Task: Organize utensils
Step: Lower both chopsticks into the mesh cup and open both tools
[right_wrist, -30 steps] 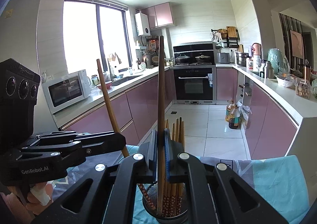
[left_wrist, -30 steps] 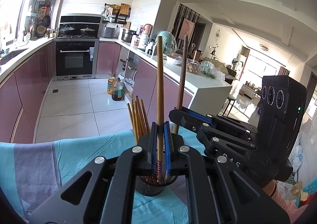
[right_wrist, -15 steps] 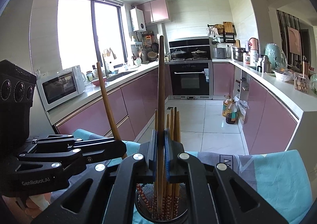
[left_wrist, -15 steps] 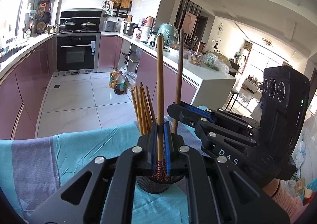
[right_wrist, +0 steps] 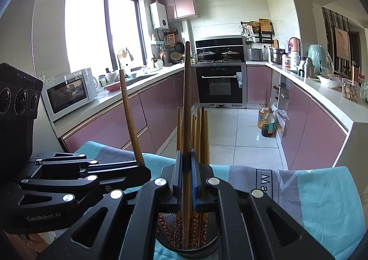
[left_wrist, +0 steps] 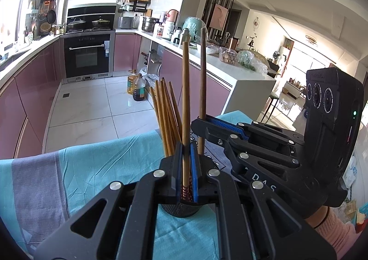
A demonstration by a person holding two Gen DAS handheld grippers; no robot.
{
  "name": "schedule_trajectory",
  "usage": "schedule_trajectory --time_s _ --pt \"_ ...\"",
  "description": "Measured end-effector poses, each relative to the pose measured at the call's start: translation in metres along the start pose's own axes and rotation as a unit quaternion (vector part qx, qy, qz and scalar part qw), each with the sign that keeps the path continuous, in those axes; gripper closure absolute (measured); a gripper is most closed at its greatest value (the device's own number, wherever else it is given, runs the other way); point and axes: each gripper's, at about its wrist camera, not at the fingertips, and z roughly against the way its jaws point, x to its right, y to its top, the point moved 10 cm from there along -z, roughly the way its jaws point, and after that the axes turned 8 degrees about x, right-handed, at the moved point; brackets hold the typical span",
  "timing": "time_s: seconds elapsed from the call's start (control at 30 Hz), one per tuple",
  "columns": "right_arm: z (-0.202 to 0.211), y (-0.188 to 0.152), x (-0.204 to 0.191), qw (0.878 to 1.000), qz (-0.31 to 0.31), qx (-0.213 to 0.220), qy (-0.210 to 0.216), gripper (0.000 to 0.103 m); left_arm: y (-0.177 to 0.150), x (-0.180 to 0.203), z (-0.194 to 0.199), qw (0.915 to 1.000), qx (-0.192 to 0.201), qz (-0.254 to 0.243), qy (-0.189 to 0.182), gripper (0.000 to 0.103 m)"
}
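Note:
A black mesh utensil holder (right_wrist: 187,240) stands on a teal cloth and holds several wooden chopsticks (right_wrist: 200,135). My left gripper (left_wrist: 186,169) is shut on one upright chopstick (left_wrist: 185,89) whose patterned lower end is inside the holder (left_wrist: 180,210). My right gripper (right_wrist: 186,180) is shut on a darker chopstick (right_wrist: 187,98), also upright, its lower end down in the holder. Each gripper shows in the other's view: the right gripper (left_wrist: 202,125) and the left gripper (right_wrist: 140,171).
The teal and grey cloth (left_wrist: 92,167) covers the table; its far edge drops to the tiled kitchen floor (left_wrist: 92,108). Pink cabinets and counters run along both sides. The bundle of chopsticks (left_wrist: 166,117) leans away on the holder's far side.
Both grippers have lowered their chopsticks further into the holder. Both stay shut.

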Motion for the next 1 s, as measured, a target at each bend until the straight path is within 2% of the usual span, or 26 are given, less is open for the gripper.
schedule_trajectory --time_s 0.47,1.0 --pt "-0.011 -0.019 0.002 0.999 -0.002 -0.032 0.001 0.097 -0.008 -0.005 -0.019 0.9996 -0.025 0.002 0.01 0.096" --pt "-0.011 -0.026 0.008 0.999 -0.021 -0.037 0.004 0.096 -0.019 -0.013 -0.04 0.9988 -0.042 0.02 0.013 0.095"
